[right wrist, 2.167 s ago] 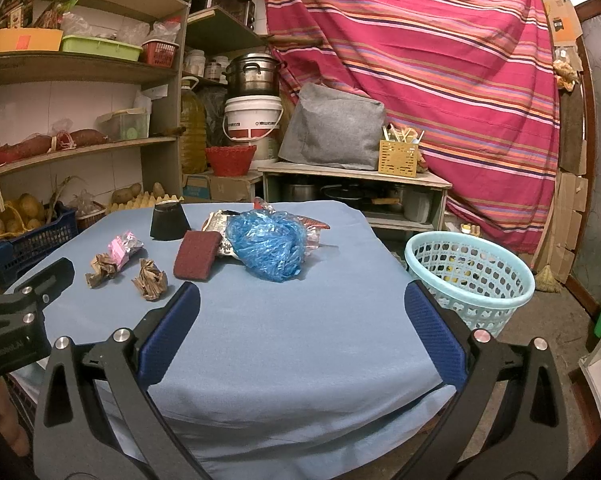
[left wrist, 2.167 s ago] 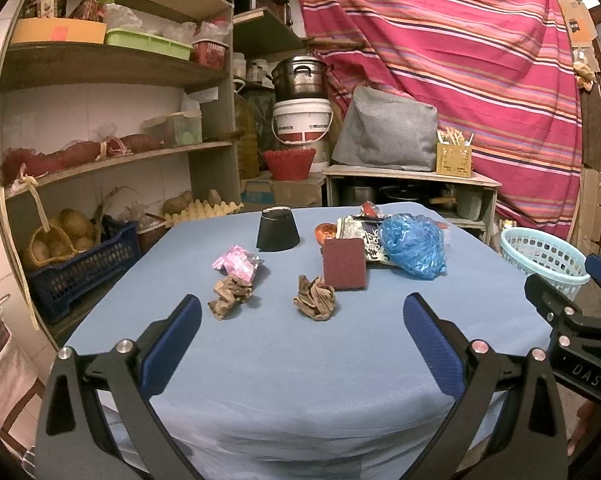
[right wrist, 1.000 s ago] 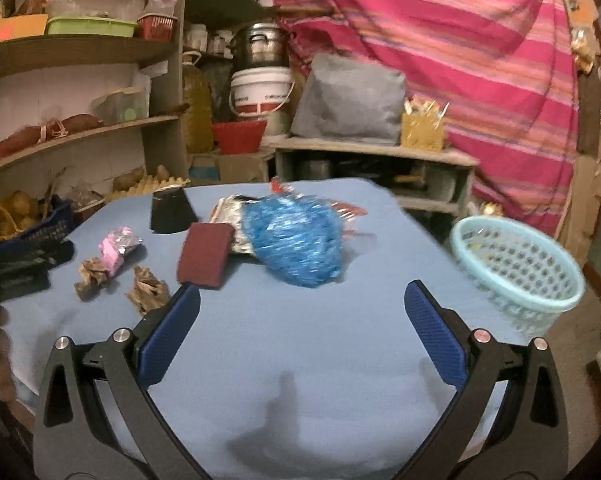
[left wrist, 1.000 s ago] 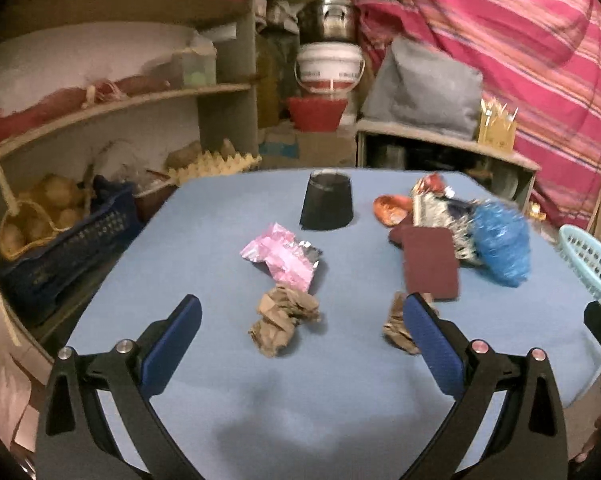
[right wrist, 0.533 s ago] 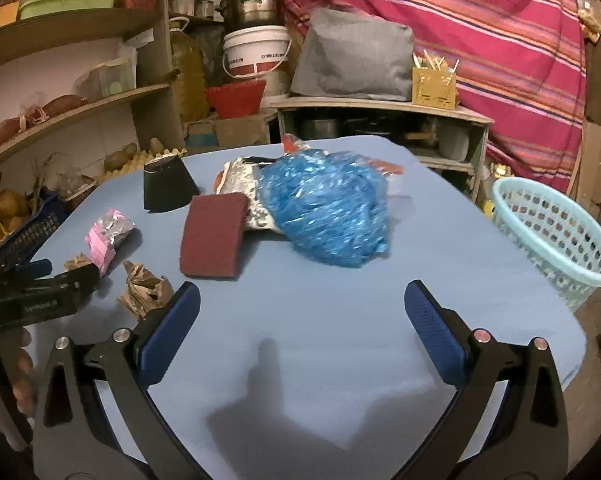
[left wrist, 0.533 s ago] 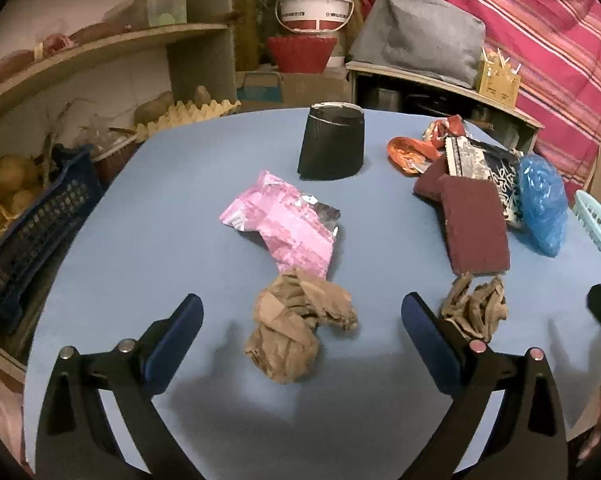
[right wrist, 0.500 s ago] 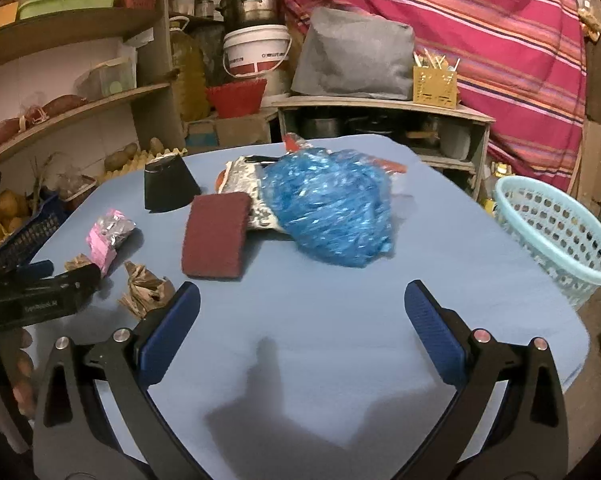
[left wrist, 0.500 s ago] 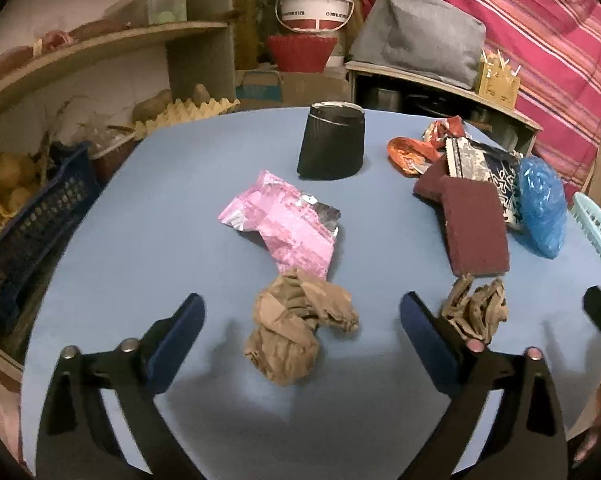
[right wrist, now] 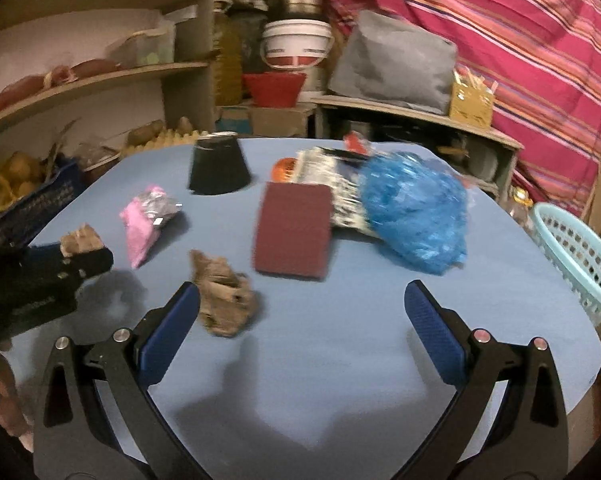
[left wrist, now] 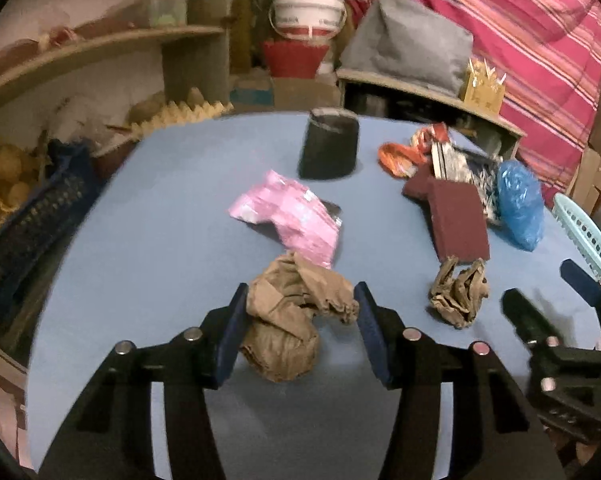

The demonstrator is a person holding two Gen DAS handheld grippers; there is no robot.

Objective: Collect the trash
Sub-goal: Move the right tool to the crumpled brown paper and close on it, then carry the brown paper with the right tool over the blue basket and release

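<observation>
left claw (left wrist: pixel 298 334): closed in on the brown wad (left wrist: pixel 294 320), blue pads against both sides of it. Wad sits on the counter (left wrist: pixel 160 240), can't tell if it's lifted at all.
right claw (right wrist: pixel 300 330): wide open, nothing in it, hovering low over the blue counter.
second wad (right wrist: pixel 224 298): another crumpled brown paper, right at the inside of the right claw's left pad, looks like it's just touching or about to, blurry so hard to say. From the left wrist cam it's off to the right of the left claw.
pink wrapper (left wrist: pixel 290 216): just past the left claw, its near edge butting up to the held wad.
maroon pad (right wrist: pixel 294 232): flat on the counter straight ahead of the right claw, just past the second wad.
blue bag (right wrist: pixel 416 210): crumpled plastic, ahead and right of the right claw, beside the maroon pad, partly on top of a printed foil packet (right wrist: pixel 336 188).
black cup (left wrist: pixel 328 148): upside down, well ahead of the left claw, beyond the pink wrapper.
orange wrapper (left wrist: pixel 398 156): far side, right of the cup.
basket (right wrist: pixel 576 256): light teal, off the counter's right edge, well right of the right claw.
</observation>
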